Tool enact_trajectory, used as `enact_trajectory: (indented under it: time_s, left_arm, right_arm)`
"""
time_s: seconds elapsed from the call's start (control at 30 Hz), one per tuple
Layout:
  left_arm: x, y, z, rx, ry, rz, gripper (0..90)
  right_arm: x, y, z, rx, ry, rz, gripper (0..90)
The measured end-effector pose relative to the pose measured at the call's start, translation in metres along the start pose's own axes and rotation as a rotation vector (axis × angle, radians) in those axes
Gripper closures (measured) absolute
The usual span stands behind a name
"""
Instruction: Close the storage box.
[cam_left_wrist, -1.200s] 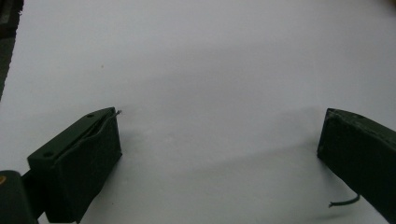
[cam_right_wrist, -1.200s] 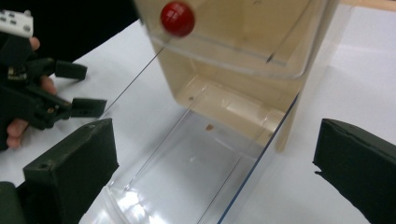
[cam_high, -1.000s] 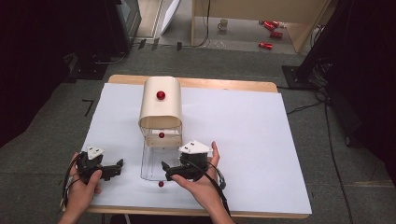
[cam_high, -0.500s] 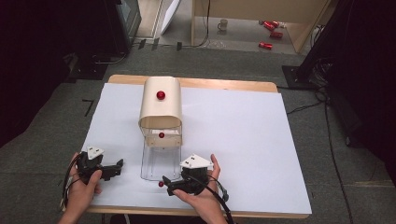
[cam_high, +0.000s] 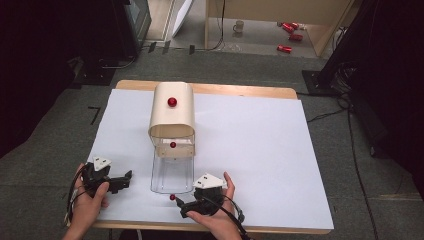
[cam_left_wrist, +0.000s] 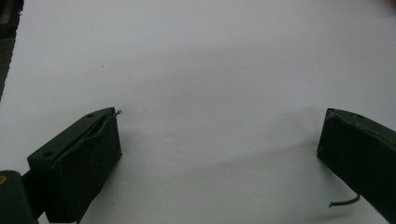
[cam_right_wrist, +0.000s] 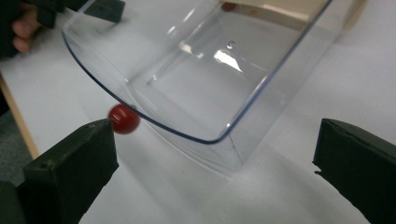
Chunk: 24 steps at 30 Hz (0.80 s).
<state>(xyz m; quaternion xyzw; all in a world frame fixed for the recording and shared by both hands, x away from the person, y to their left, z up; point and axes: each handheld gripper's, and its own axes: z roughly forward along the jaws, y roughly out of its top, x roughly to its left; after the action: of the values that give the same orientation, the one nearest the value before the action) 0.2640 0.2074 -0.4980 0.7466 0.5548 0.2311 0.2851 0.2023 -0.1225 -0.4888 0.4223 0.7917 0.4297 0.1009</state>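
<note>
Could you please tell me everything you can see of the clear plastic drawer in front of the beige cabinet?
The clear drawer is a see-through plastic tray with rounded front corners, and its inside looks empty. It is pulled well out of the rounded beige cabinet and lies flat on the white table. A small red knob sits at the middle of its front wall. The right gripper is open at that knob, one jaw beside it, without gripping it.
</note>
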Motion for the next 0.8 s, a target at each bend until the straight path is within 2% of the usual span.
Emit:
enact_trajectory:
  time_s: [0.13, 0.2, 0.27, 0.37, 0.43, 0.53, 0.8]
  left_arm:
    - [0.0, 0.0, 0.0, -0.001, 0.0, -0.001, 0.0]
    - [0.0, 0.0, 0.0, 0.0, 0.0, -0.001, 0.0]
    - [0.0, 0.0, 0.0, -0.001, 0.0, -0.001, 0.0]
    - [0.0, 0.0, 0.0, -0.001, 0.0, -0.001, 0.0]
    - [0.0, 0.0, 0.0, -0.001, 0.0, -0.001, 0.0]
    - [0.0, 0.0, 0.0, -0.001, 0.0, 0.0, 0.0]
    - [0.0, 0.0, 0.0, 0.0, 0.0, 0.0, 0.0]
  right_arm:
    - [-0.001, -0.004, 0.007, 0.025, -0.036, -0.005, 1.1]
    - [0.0, -0.005, 0.01, 0.026, -0.07, -0.01, 8.6]
    - [0.002, -0.007, 0.012, 0.036, -0.069, -0.024, 13.8]
    - [0.007, -0.008, 0.012, 0.028, -0.081, -0.074, 22.0]
    - [0.009, -0.009, 0.011, 0.018, -0.069, -0.079, 26.0]
    - [0.009, -0.007, 0.009, 0.008, -0.065, -0.077, 27.1]
    - [0.003, 0.005, 0.0, -0.058, -0.057, -0.036, 31.6]
